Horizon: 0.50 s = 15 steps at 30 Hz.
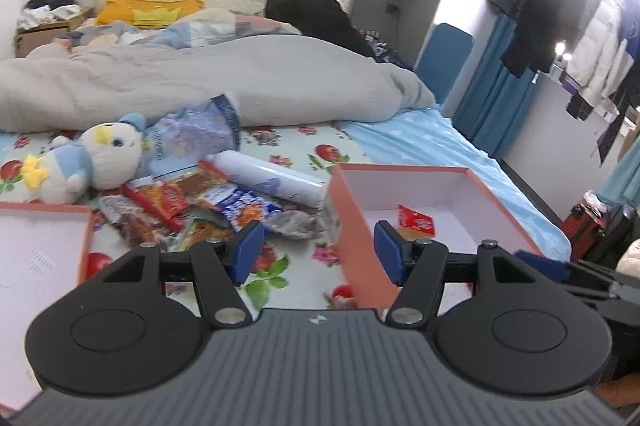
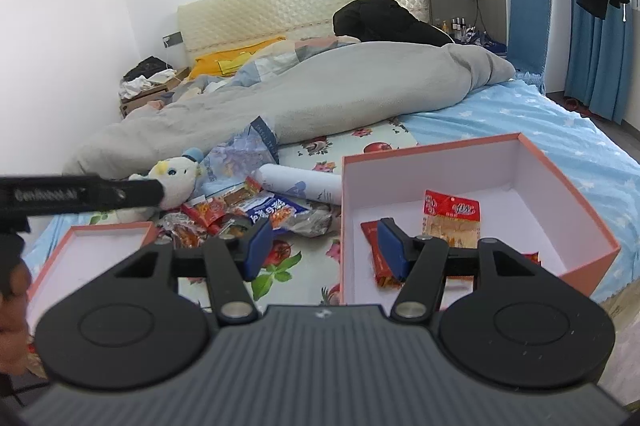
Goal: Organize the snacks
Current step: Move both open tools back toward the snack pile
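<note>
Both hand-held grippers are empty right now: the left hand-held gripper (image 1: 316, 250) has its blue pads spread wide with nothing between them, and the right hand-held gripper (image 2: 326, 246) is the same, hanging just over the near wall of the pink box (image 2: 576, 226).

Most of the snacks (image 2: 256, 209) sit in a loose heap on the bed (image 2: 520, 129), between the box and its shallow lid (image 2: 100, 246), just beside a white tube (image 2: 300, 185) and a plush toy (image 2: 172, 181). Two packets (image 2: 452, 222) are already lying in the box.

What I'd worry about: those wrappers look like thin, crinkly, glossy foil and plastic, flat and overlapping. Pinch one and you could easily drag a neighbour along or have it slip out. The mattress is soft too, so pressing down could just sink the packet. The tube is smooth and round, so it'll probably roll if nudged. The box is stiff cardboard with tall walls; clipping the rim could tip it.
</note>
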Each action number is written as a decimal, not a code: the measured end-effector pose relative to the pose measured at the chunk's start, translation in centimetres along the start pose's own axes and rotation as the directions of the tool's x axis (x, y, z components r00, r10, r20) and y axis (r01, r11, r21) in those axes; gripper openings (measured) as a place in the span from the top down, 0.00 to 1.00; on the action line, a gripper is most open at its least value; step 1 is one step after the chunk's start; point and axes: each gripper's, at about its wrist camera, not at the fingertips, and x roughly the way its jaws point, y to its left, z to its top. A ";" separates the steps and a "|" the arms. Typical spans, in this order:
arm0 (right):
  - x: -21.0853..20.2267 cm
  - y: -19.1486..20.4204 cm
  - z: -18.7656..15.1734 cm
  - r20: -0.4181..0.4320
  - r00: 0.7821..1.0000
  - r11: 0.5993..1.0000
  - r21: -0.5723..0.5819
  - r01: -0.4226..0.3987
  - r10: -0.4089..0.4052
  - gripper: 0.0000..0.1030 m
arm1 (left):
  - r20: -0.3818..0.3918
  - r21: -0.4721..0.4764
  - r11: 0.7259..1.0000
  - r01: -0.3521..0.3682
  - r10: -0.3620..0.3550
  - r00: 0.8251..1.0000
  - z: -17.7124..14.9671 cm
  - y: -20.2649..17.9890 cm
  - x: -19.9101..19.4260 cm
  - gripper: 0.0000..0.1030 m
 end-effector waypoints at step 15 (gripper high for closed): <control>1.0 3.9 -3.1 -0.049 0.997 0.997 -0.052 -0.059 0.056 0.41 | -0.002 -0.133 0.987 -0.092 0.093 0.996 -5.1 6.3 -3.4 0.35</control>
